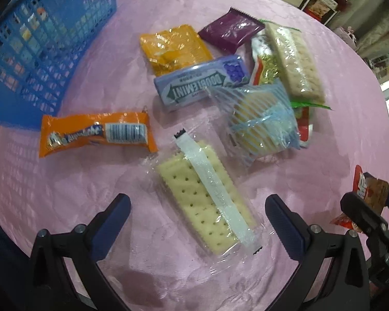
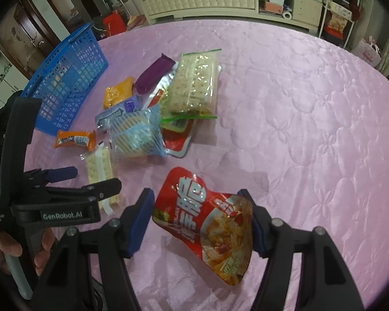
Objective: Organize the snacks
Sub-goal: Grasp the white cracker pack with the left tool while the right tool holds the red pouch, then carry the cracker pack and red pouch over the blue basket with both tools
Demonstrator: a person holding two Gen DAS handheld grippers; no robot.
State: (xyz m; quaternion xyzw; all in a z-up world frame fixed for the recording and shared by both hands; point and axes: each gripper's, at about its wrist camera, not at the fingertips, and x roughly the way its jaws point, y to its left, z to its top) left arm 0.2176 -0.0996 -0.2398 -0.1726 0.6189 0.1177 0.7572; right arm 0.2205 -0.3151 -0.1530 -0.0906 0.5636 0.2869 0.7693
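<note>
My left gripper (image 1: 197, 202) hangs open, pointing down, with a clear-wrapped cracker pack (image 1: 207, 197) lying on the cloth between and just beyond its fingers, untouched. The right wrist view shows this gripper (image 2: 96, 178) over the same cracker pack (image 2: 98, 165). My right gripper (image 2: 195, 194) is shut on a red snack bag (image 2: 210, 220), held off the cloth with its shadow underneath. That bag (image 1: 361, 184) also shows at the left wrist view's right edge. A blue mesh basket (image 1: 39, 51) (image 2: 64, 85) stands at the far left.
On the pink quilted tablecloth (image 2: 298, 129) lie an orange candy pack (image 1: 96, 132), a Doublemint gum pack (image 1: 199, 85), a blue-striped biscuit pack (image 1: 262, 121), an orange packet (image 1: 173, 46), a purple packet (image 1: 230, 31) and a large cracker bag (image 1: 295, 62). A person's hand (image 2: 2, 248) holds the left gripper's handle.
</note>
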